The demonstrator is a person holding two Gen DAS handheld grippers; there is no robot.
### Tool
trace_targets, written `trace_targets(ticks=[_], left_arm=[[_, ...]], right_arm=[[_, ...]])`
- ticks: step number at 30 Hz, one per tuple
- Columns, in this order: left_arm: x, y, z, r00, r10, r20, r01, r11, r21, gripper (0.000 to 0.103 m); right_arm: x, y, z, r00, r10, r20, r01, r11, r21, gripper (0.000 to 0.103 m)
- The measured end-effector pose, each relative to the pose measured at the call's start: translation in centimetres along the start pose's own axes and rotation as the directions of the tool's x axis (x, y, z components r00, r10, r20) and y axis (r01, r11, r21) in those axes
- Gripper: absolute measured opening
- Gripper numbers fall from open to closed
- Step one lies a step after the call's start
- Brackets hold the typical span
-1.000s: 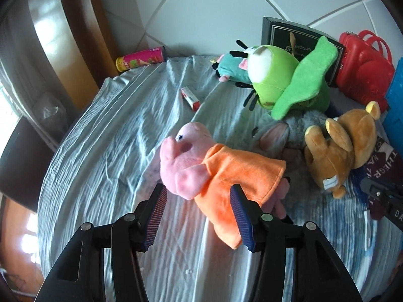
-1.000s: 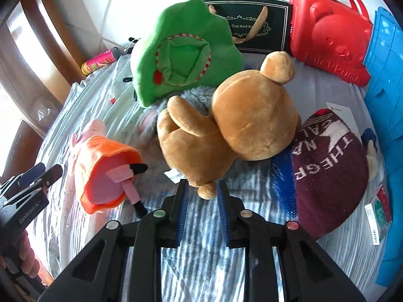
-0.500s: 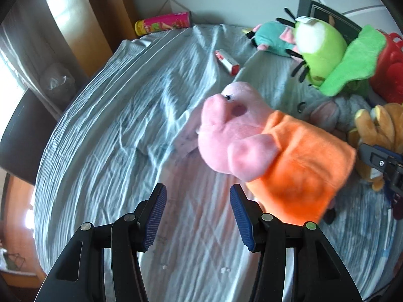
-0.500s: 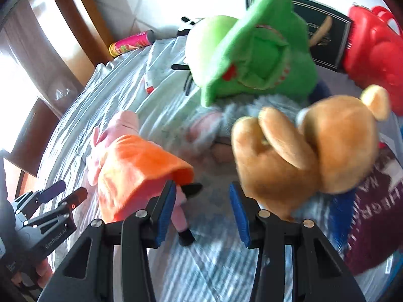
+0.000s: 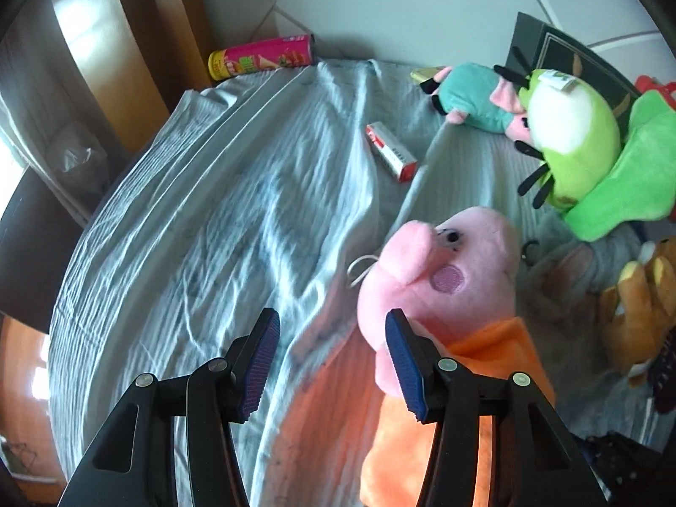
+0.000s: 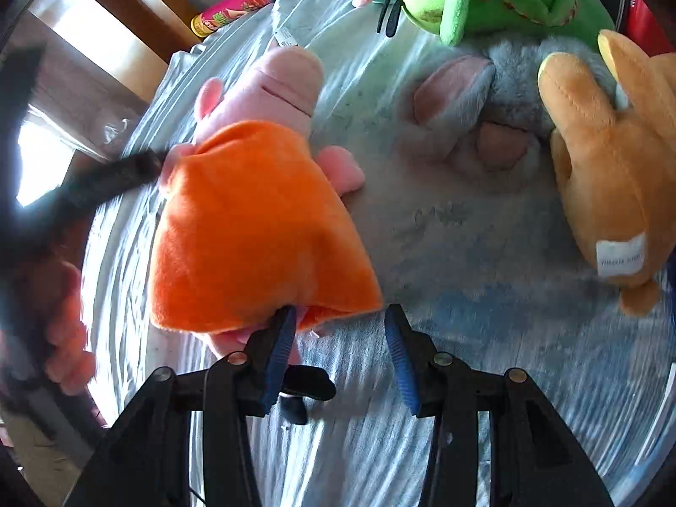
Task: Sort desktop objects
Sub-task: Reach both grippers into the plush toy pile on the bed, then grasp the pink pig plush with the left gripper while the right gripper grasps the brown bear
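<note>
A pink pig plush in an orange dress [image 5: 443, 279] lies on the light blue cloth [image 5: 219, 219]. My left gripper [image 5: 329, 363] is open and empty, its right finger beside the pig's head. In the right wrist view the pig [image 6: 253, 219] lies just ahead of my right gripper [image 6: 338, 350], which is open; its left finger touches the dress hem near the pig's black-shoed legs. A green plush [image 5: 583, 143], a teal pig plush [image 5: 473, 93], a grey plush [image 6: 498, 97] and a brown bear plush [image 6: 608, 160] lie to the right.
A pink chip can [image 5: 262, 57] lies at the table's far edge by a wooden chair. A small red and white box [image 5: 391, 150] lies mid-table. A dark box [image 5: 562, 50] stands at the back right. My left gripper shows blurred at the left of the right wrist view [image 6: 105, 177].
My left gripper has drawn back to the left, off the pig. My right gripper has opened and swung left from the bear to the pig's dress hem.
</note>
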State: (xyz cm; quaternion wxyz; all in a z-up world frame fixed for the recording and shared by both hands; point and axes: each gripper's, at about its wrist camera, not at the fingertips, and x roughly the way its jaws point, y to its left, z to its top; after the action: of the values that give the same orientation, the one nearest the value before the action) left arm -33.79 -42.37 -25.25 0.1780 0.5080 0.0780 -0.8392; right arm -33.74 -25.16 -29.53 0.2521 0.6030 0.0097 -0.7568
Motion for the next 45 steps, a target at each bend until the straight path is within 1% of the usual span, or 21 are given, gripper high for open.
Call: trace_targets(ticks=[2,3,4,6,7,8,9,11,14,18,21,23,25,27,30,36,38,40,42,45], left_arm=[[-1.5,-0.6,-0.7,0.998,-0.062,-0.004,0.062,0.998,0.004,0.058],[-2.1,-1.2,-1.3,0.997,-0.076,-0.011,0.076,0.997,0.010,0.068],[-2.6,-1.8,-2.0,0.996,-0.090,-0.017,0.090,0.996,0.016,0.075],[-2.8,-3.4,-3.4,0.994,-0.098,-0.040,0.100,0.994,0.039,0.076],[-2.5,-4.2,-3.9,0.995,-0.093,-0.048,0.095,0.994,0.048,0.076],[-2.3,-4.9,-4.4,0.995,-0.088,-0.055,0.091,0.994,0.057,0.078],[-2.1,-5.5,-4.8,0.995,-0.080,-0.057,0.083,0.995,0.058,0.080],[-2.0,-6.5,-4.9,0.994,-0.099,-0.053,0.102,0.993,0.055,0.082],[-1.4,-8.2,-4.5,0.989,-0.135,-0.064,0.139,0.988,0.068,0.085],[-0.3,-10.8,-3.5,0.981,-0.169,-0.095,0.178,0.979,0.102,0.085],[-0.2,-12.4,-3.2,0.985,-0.152,-0.081,0.162,0.975,0.150,0.081],[-0.4,-13.0,-3.1,0.989,-0.136,-0.051,0.143,0.973,0.180,0.077],[-0.6,-13.2,-3.0,0.991,-0.131,-0.041,0.137,0.972,0.190,0.075],[-0.6,-13.3,-2.7,0.991,-0.129,-0.033,0.133,0.971,0.198,0.073],[-0.5,-13.4,-2.4,0.992,-0.124,-0.021,0.126,0.971,0.205,0.072],[0.2,-13.9,-1.9,0.994,-0.108,0.008,0.104,0.971,0.214,0.071],[0.4,-14.2,-1.7,0.995,-0.101,0.022,0.093,0.972,0.218,0.070],[0.3,-14.3,-1.6,0.995,-0.099,0.031,0.090,0.972,0.218,0.067],[0.2,-14.4,-1.6,0.994,-0.100,0.038,0.090,0.972,0.219,0.064],[-0.3,-14.2,-1.9,0.994,-0.101,0.041,0.090,0.971,0.222,0.060]], right_arm=[[-0.5,-0.2,-0.3,1.000,-0.021,0.023,0.020,1.000,0.022,0.043],[-1.2,-0.6,-0.4,0.999,-0.030,0.040,0.029,0.999,0.037,0.043],[-1.8,-1.0,-0.6,0.998,-0.040,0.056,0.037,0.998,0.053,0.043],[-4.3,-2.3,-1.4,0.990,-0.074,0.122,0.062,0.993,0.099,0.044],[-5.4,-3.1,-1.7,0.984,-0.095,0.151,0.076,0.989,0.129,0.046],[-6.5,-4.0,-2.0,0.977,-0.118,0.178,0.089,0.983,0.162,0.060],[-7.6,-4.9,-2.2,0.969,-0.141,0.205,0.101,0.976,0.196,0.079],[-9.8,-6.7,-2.8,0.949,-0.189,0.254,0.120,0.958,0.262,0.091],[-11.1,-9.8,-2.3,0.937,-0.206,0.281,0.100,0.931,0.351,0.091],[-10.4,-11.9,-0.5,0.939,-0.190,0.288,0.064,0.916,0.396,0.091],[-9.5,-12.8,0.7,0.940,-0.172,0.294,0.034,0.907,0.420,0.091],[-9.3,-13.8,1.1,0.943,-0.160,0.292,0.021,0.904,0.427,0.092],[-8.4,-14.1,1.8,0.947,-0.159,0.278,0.027,0.904,0.427,0.093],[-7.4,-14.2,2.4,0.953,-0.152,0.264,0.025,0.902,0.430,0.096],[-6.3,-14.5,2.6,0.957,-0.124,0.262,-0.003,0.899,0.438,0.099],[-5.0,-14.7,3.5,0.959,-0.099,0.267,-0.022,0.909,0.416,0.099],[-4.5,-14.6,3.8,0.963,-0.088,0.256,-0.024,0.914,0.406,0.099],[-4.5,-14.0,4.0,0.963,-0.105,0.247,0.004,0.927,0.375,0.099],[-4.7,-13.1,3.9,0.962,-0.121,0.245,0.032,0.940,0.339,0.094],[-5.1,-11.8,3.2,0.963,-0.126,0.238,0.051,0.953,0.299,0.091]])
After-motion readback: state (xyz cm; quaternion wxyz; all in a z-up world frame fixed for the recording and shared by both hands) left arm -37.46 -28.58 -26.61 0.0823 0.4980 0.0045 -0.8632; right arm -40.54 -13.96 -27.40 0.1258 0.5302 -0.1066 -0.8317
